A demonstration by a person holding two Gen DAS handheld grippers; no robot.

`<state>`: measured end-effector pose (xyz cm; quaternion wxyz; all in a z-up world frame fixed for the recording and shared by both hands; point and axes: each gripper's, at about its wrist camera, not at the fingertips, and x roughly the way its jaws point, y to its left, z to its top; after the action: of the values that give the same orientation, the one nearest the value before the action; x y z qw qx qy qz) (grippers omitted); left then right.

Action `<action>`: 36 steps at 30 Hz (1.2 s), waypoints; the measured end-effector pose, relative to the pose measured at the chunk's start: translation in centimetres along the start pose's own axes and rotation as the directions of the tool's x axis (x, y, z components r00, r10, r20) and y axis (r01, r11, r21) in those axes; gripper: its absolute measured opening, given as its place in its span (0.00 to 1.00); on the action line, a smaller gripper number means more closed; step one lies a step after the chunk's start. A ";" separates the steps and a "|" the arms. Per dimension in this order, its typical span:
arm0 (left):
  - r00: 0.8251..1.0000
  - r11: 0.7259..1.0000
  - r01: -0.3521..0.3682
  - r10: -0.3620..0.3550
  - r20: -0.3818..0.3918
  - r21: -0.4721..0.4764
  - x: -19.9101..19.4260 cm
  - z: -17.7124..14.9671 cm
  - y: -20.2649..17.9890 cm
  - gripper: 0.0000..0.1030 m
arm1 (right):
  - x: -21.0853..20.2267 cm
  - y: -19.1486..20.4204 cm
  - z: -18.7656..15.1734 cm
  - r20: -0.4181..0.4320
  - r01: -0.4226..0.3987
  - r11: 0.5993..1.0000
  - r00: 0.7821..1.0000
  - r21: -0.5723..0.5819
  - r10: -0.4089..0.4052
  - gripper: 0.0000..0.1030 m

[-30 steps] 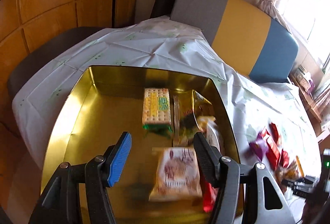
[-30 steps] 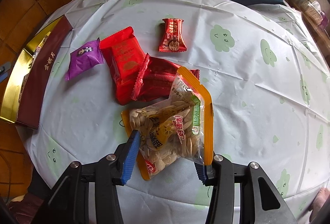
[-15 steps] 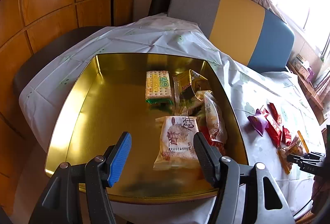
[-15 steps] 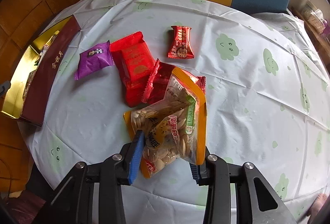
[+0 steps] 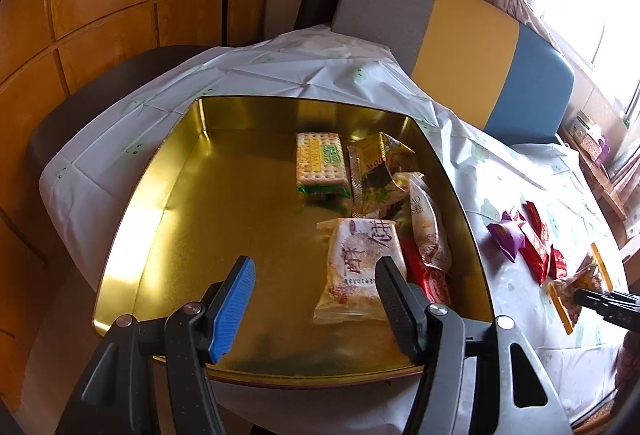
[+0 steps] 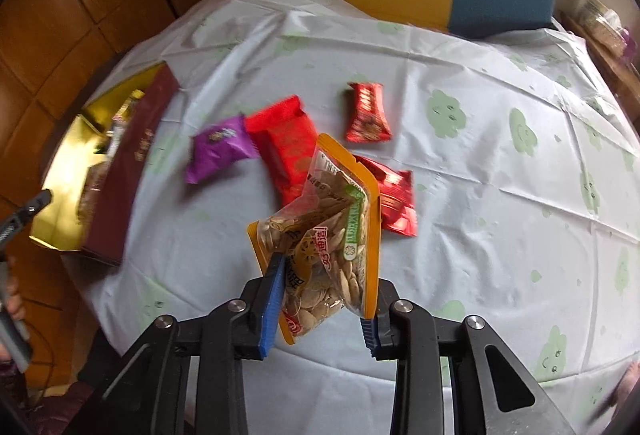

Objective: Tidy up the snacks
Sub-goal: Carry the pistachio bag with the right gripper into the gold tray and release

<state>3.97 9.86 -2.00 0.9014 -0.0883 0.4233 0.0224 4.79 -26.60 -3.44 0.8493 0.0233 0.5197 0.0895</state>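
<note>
My right gripper (image 6: 326,287) is shut on an orange-edged bag of seeds (image 6: 330,235) and holds it up above the tablecloth. Under it lie a purple packet (image 6: 218,149), a big red packet (image 6: 286,145), a small red candy (image 6: 367,113) and another red packet (image 6: 394,199). My left gripper (image 5: 314,281) is open and empty over the near side of the gold tin (image 5: 192,203). The tin holds a cracker pack (image 5: 322,163), a white pastry packet (image 5: 358,267) and other snacks along its right wall. The tin also shows at the left of the right wrist view (image 6: 60,187).
A grey, yellow and blue chair back (image 5: 460,47) stands behind the table. Wood panelling (image 5: 100,15) is on the left. A wooden shelf with small items (image 5: 596,151) is at the far right. The tablecloth (image 6: 500,175) is white with green cloud prints.
My right gripper closed on the seed bag and lifted it off the table. My left gripper drew back and up from the tin, staying open.
</note>
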 end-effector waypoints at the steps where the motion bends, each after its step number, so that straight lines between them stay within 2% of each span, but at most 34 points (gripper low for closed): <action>1: 1.000 1.000 -0.002 0.002 0.003 -0.006 0.0 0.0 0.3 0.62 | -0.3 0.9 0.4 0.012 -0.019 1.000 1.000 -0.014 0.019 0.33; 6: 1.000 0.999 -0.019 0.020 0.014 -0.048 -0.2 0.4 1.7 0.62 | -0.9 6.6 2.4 0.044 -0.133 0.985 0.989 -0.106 0.138 0.33; 13: 0.999 0.996 -0.036 0.038 0.024 -0.086 -0.5 0.5 3.5 0.62 | 1.0 15.7 6.0 0.027 -0.266 0.938 0.960 -0.223 0.278 0.33; 20: 0.999 0.993 -0.043 0.046 0.020 -0.112 -0.2 0.4 4.6 0.62 | 5.5 21.4 9.1 -0.024 -0.363 0.911 0.930 -0.197 0.366 0.35; 21: 0.999 0.993 -0.045 0.047 0.017 -0.114 -0.1 0.3 4.7 0.62 | 6.4 21.8 9.2 -0.033 -0.356 0.916 0.934 -0.187 0.356 0.41; 23: 0.999 0.993 -0.044 0.045 0.008 -0.113 0.1 0.2 4.8 0.62 | 7.7 22.2 9.2 -0.041 -0.316 0.932 0.949 -0.179 0.314 0.44; 27: 0.999 0.992 -0.048 0.048 0.004 -0.114 0.3 0.0 5.1 0.62 | 8.0 21.8 8.4 -0.038 -0.285 0.942 0.958 -0.177 0.283 0.44; 34: 0.999 0.994 -0.047 0.049 0.014 -0.101 0.2 0.0 4.5 0.62 | 5.2 18.9 7.3 0.047 -0.291 0.944 0.952 -0.155 0.301 0.46; 36: 0.999 0.996 -0.046 0.048 0.024 -0.082 -0.2 0.0 4.1 0.62 | 4.6 18.1 6.9 0.066 -0.275 0.949 0.955 -0.156 0.288 0.52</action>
<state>3.39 13.86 -2.43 0.9016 -0.1147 0.4123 0.0622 10.62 -7.60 -1.97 0.8492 0.0394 0.4655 0.2463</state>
